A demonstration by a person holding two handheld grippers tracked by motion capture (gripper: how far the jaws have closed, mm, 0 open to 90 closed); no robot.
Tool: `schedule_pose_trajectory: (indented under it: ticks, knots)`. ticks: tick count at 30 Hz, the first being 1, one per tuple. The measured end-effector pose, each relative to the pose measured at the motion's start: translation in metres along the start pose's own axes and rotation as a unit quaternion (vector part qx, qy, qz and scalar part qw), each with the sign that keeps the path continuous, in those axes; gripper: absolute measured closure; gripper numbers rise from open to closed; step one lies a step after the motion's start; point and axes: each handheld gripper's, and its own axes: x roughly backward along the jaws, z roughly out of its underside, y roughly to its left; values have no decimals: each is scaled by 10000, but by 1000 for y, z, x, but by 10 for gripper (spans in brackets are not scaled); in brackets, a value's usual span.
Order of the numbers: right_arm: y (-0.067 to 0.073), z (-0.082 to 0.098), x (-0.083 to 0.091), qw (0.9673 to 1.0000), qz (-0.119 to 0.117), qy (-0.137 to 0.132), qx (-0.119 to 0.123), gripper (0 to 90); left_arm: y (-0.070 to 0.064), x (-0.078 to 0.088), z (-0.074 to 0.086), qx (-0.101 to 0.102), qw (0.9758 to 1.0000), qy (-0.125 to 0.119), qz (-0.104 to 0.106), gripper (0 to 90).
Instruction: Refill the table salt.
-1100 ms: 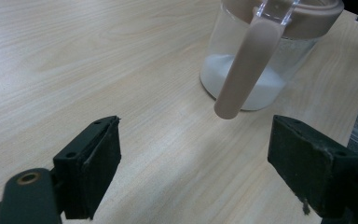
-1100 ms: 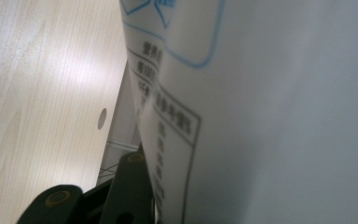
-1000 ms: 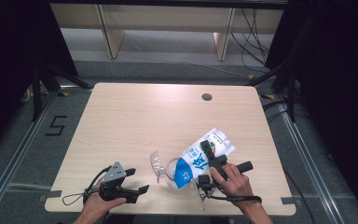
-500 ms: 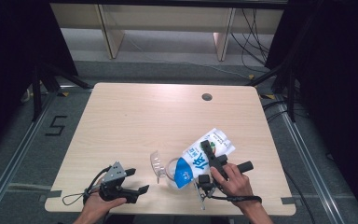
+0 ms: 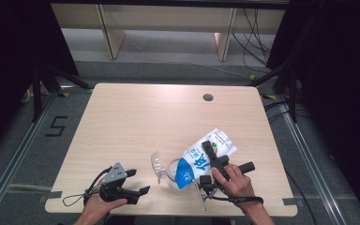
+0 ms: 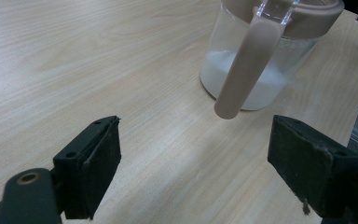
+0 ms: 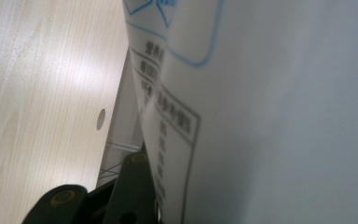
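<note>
A person tips a white and blue bag (image 5: pixel 205 157) over a clear jar (image 5: pixel 172 169) near the front edge of a wooden bench (image 5: pixel 136 122).

The right gripper (image 5: pixel 209 161) has its fingers closed on the tilted bag, whose lower end is at the jar's mouth. The jar holds white powder and has a beige rim and handle. The left gripper (image 5: pixel 138 182), just beside the jar, has its fingers (image 6: pixel 91 161) wide apart, holding nothing.
</note>
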Motion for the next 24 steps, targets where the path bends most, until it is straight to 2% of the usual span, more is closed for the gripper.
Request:
schedule_pose_trajectory:
  ticks: [6,7,8,9,12,17,23,24]
  knots:
    - [0,0,0,10000,8,14,-32,692,1,0,0,-58,10000,17,10,167]
    - [-2,0,-1,9999,38,-94,114,692,1,0,0,-64,10000,25,0,167]
    - [-2,-1,-1,9998,53,-123,148,693,1,0,0,-57,10000,19,3,167]
    - [-1,0,0,10000,27,-45,53,693,1,0,0,-66,10000,26,0,167]
    - [0,0,0,10000,11,3,-19,693,1,0,0,-59,10000,18,4,167]
    - [0,0,0,10000,-6,44,33,695,1,0,0,-60,10000,19,2,167]
    - [-3,0,-1,9998,47,-54,191,696,1,0,0,-58,10000,24,3,167]
    - [-2,0,0,9999,27,0,113,696,1,0,0,-63,10000,20,3,167]
